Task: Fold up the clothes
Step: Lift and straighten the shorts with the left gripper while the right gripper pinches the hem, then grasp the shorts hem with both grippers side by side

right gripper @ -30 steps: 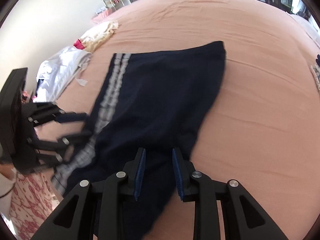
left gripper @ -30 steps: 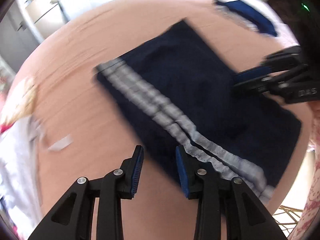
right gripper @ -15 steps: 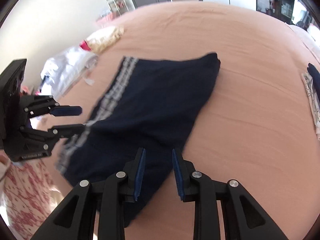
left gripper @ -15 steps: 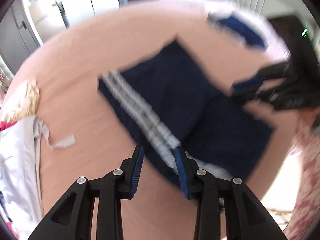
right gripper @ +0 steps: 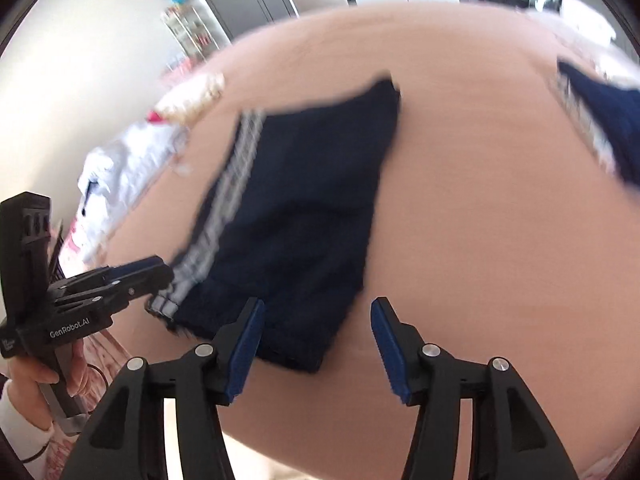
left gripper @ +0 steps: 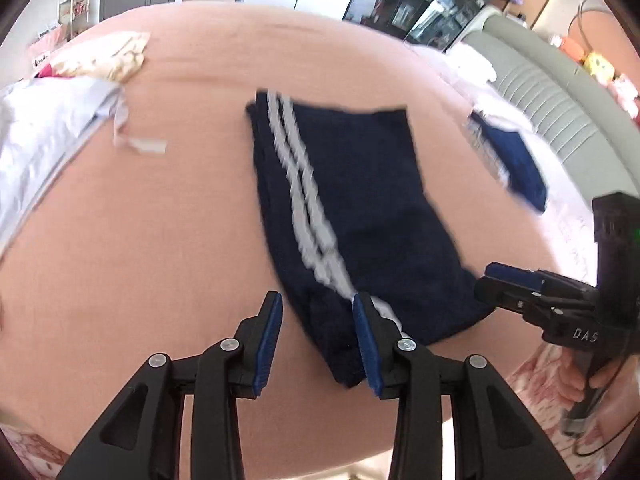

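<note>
Navy shorts (left gripper: 360, 208) with two white side stripes lie flat on the pink bed (left gripper: 140, 260), folded lengthwise. My left gripper (left gripper: 318, 340) is open at the near striped corner, and the hem shows between its fingers. In the right wrist view the shorts (right gripper: 304, 208) run away from me, and my right gripper (right gripper: 318, 344) stands wide open over their near plain corner. The left gripper (right gripper: 160, 272) shows there from the side, at the striped hem. The right gripper (left gripper: 490, 284) appears in the left wrist view at the shorts' right edge.
A white garment (left gripper: 40, 132) and a cream cloth (left gripper: 104, 56) lie at the bed's far left, beside a small white scrap (left gripper: 144, 146). Another navy garment (left gripper: 512, 160) lies at the right by a grey padded headboard (left gripper: 560, 112). A hand (right gripper: 36, 376) holds the left gripper.
Both grippers have drawn back toward the bed's near edge, so the shorts look smaller and lie lengthwise ahead. The right gripper's fingers have spread much wider. The left gap is unchanged.
</note>
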A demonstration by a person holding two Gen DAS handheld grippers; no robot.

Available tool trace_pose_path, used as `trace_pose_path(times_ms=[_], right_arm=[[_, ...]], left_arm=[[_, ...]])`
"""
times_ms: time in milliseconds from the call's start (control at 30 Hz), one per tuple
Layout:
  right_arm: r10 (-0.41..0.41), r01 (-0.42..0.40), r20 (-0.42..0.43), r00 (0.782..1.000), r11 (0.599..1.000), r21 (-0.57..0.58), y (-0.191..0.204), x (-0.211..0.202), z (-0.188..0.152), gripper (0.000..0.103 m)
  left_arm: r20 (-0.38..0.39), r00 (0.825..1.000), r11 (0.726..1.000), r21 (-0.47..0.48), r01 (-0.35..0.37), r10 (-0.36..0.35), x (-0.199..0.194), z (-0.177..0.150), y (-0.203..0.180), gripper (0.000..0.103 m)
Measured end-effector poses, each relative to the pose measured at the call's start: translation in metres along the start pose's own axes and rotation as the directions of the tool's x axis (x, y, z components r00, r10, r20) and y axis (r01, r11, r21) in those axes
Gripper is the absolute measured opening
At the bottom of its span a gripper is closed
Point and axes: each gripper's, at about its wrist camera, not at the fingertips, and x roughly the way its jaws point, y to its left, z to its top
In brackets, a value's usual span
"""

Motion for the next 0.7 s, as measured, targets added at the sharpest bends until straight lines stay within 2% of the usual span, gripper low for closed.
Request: trace_pose_path(times_ms=[33,100,133,167,233,367,400,433,567,700], right_arm=[[-0.016,0.017,-0.054,0.998,1.0,0.009,-0.002,0.012,-0.003,0.053],[-0.025,0.025,-0.014,1.0,1.0,-0.002,0.0,-0.001,-0.008,0.053],[-0.018,0.019,0.038,0.999,1.0,-0.005,0.001,-0.013,-0.009,0.053],[-0.011,0.012,0.093,0.996,1.0,-0.008,0.002,-0.026,-0.011,0.055],[0.007,-0.007,0.09,0.996,1.0,0.008,-0.001,-0.026,-0.012,0.055],[0.043,-0.046,0.072,0.996,0.998,0.044,-0.005,-0.023,-0.015,0.054],[0.052,-0.056,0.068,0.996,0.997,0.053,-0.006,-0.022,-0.016,0.051],[0.061,-0.065,0.064,0.996,0.996,0.062,-0.008,-0.021,-0.016,0.044],[0.098,-0.102,0.049,0.994,0.99,0.098,-0.012,-0.018,-0.019,0.043],[0.13,-0.133,0.031,0.991,0.982,0.132,-0.017,-0.014,-0.021,0.042]], left_arm=[[-0.013,0.999,0.999,0.025,-0.029,0.029,0.003,-0.003,-0.002,0.036],[0.013,0.999,0.999,0.032,-0.04,0.04,-0.008,-0.002,-0.006,0.036],[0.027,0.999,0.999,0.013,-0.029,0.029,-0.016,0.0,-0.006,0.036],[0.055,0.998,1.0,-0.014,-0.002,0.003,-0.019,0.003,-0.008,0.036],[0.094,0.994,0.996,-0.072,0.057,-0.05,-0.015,0.011,-0.017,0.039],[0.04,0.99,0.976,-0.168,0.141,-0.136,-0.002,0.008,-0.012,0.039],[0.037,0.987,0.972,-0.173,0.159,-0.155,-0.001,0.005,-0.013,0.039],[0.034,0.988,0.973,-0.171,0.156,-0.153,0.003,0.002,-0.016,0.039],[0.029,0.993,0.987,-0.112,0.117,-0.114,0.011,-0.004,-0.03,0.039],[0.023,0.994,0.993,-0.036,0.109,-0.109,-0.005,-0.03,-0.032,0.039]])
